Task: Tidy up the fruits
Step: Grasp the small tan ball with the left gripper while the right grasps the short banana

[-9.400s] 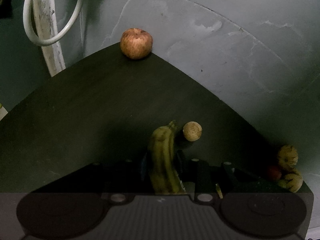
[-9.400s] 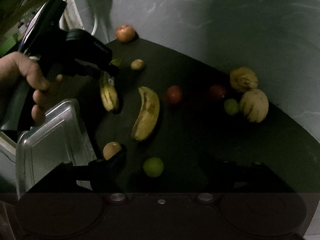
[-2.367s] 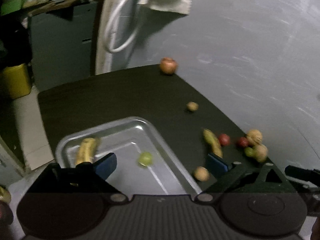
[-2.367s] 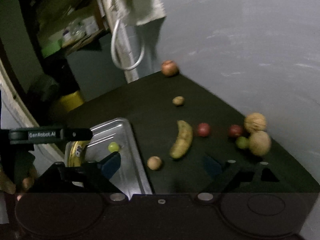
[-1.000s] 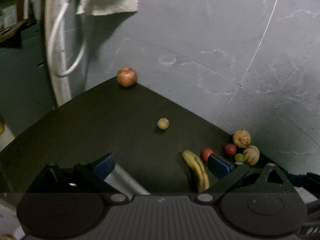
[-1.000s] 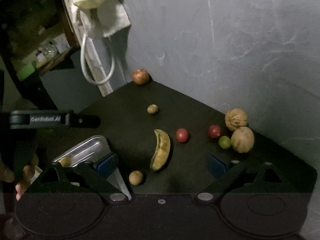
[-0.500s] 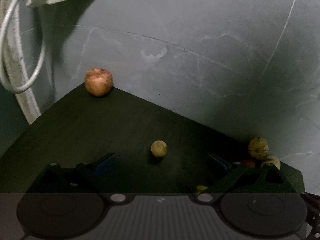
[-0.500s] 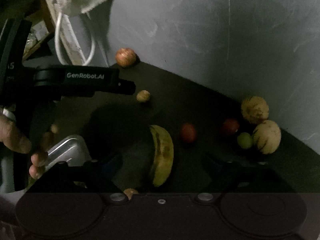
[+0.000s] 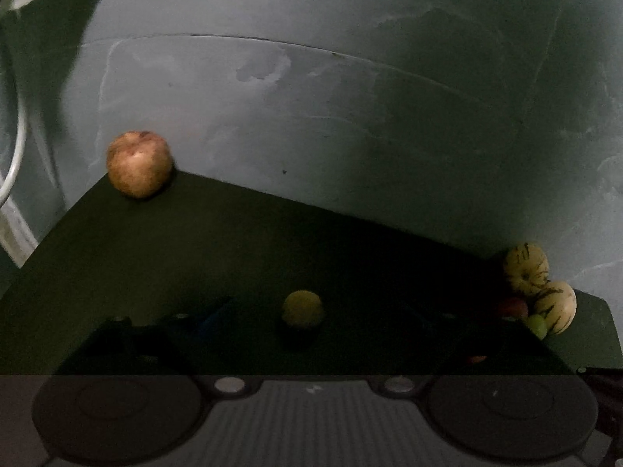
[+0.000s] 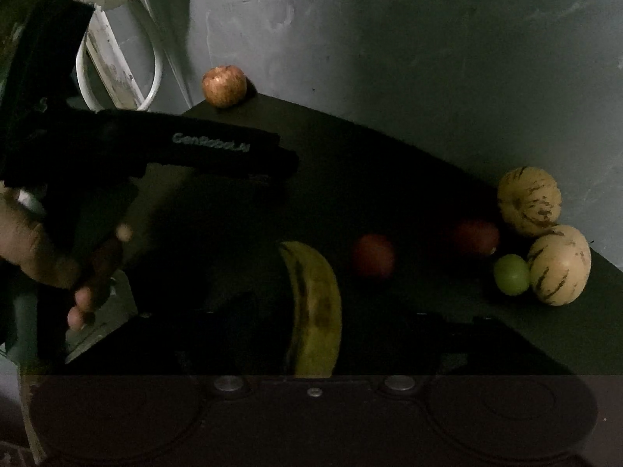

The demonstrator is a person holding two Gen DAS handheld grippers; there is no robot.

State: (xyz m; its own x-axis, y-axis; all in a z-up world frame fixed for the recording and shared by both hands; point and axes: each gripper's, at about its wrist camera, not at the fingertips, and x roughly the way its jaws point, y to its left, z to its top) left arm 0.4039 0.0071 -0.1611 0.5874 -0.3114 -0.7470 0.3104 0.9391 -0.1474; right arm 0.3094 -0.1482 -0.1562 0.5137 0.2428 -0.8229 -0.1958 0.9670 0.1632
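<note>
A small yellow-brown round fruit (image 9: 303,308) lies on the dark table (image 9: 194,241). My left gripper (image 9: 311,321) straddles it. Its jaws are closing, and the dim pads stand clear of the fruit on both sides. A spotted banana (image 10: 315,311) lies lengthwise between the fingers of my right gripper (image 10: 323,334). Those jaws are also closing, with dark gaps still beside the banana. In the right wrist view the left tool's black body (image 10: 202,148) hides the small fruit.
An apple (image 10: 224,85) sits in the far corner against the grey wall. Two red fruits (image 10: 373,255), a green lime (image 10: 511,274) and two striped melons (image 10: 558,268) cluster at the right. A metal tray's corner (image 10: 101,330) and a hand (image 10: 35,241) are at the left.
Both grippers have come down and closer to the table. The small fruit now sits between the left fingers and the banana fills more of the right view. Both pairs of jaws have narrowed.
</note>
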